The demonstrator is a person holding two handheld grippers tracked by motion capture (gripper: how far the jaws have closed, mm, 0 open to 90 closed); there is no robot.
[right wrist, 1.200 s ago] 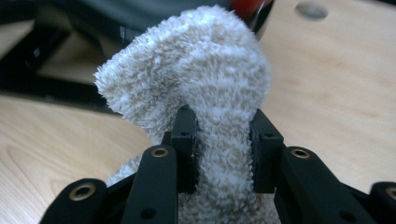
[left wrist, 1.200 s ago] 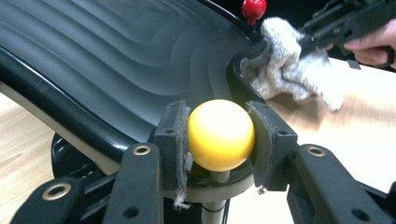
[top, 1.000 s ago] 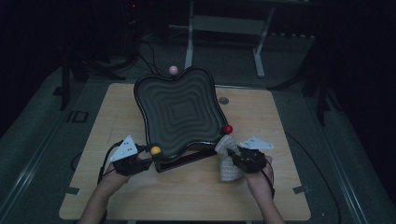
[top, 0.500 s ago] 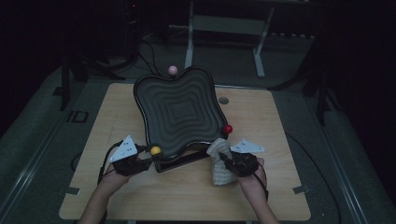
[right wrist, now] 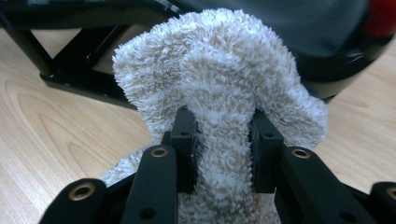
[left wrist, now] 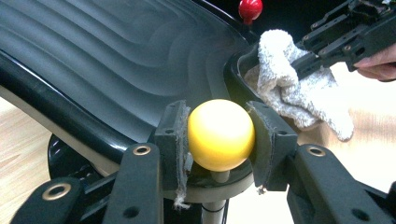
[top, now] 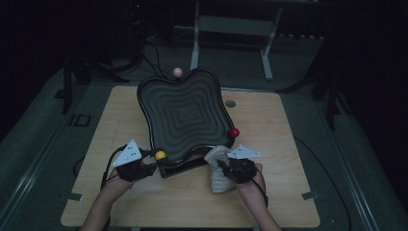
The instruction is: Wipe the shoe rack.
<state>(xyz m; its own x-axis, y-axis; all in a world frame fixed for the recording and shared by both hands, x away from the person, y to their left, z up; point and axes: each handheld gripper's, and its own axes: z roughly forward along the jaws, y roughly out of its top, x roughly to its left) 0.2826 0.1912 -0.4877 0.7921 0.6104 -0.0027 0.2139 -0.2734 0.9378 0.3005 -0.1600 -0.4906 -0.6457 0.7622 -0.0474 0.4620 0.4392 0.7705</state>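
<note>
Cloth (top: pixel 219 168) pinched in your right gripper (top: pixel 222 166) has slid left to the tray's (top: pixel 185 113) near rim; left fingers (left wrist: pixel 172 140) clamp the yellow knob (left wrist: pixel 220 134).

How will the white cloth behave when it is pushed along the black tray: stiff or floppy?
Probably floppy: the cloth bulges and folds around the right tongs. It seems light, since its loose end hangs freely. Its fluffy pile should drag on the tray rather than slip.

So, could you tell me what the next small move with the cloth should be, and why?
Probably bring the cloth up over the near rim onto the black ridged tray. The right gripper is shut on the cloth just outside that edge, while the left gripper clamps the yellow knob, seemingly steadying the tray for wiping.
</note>
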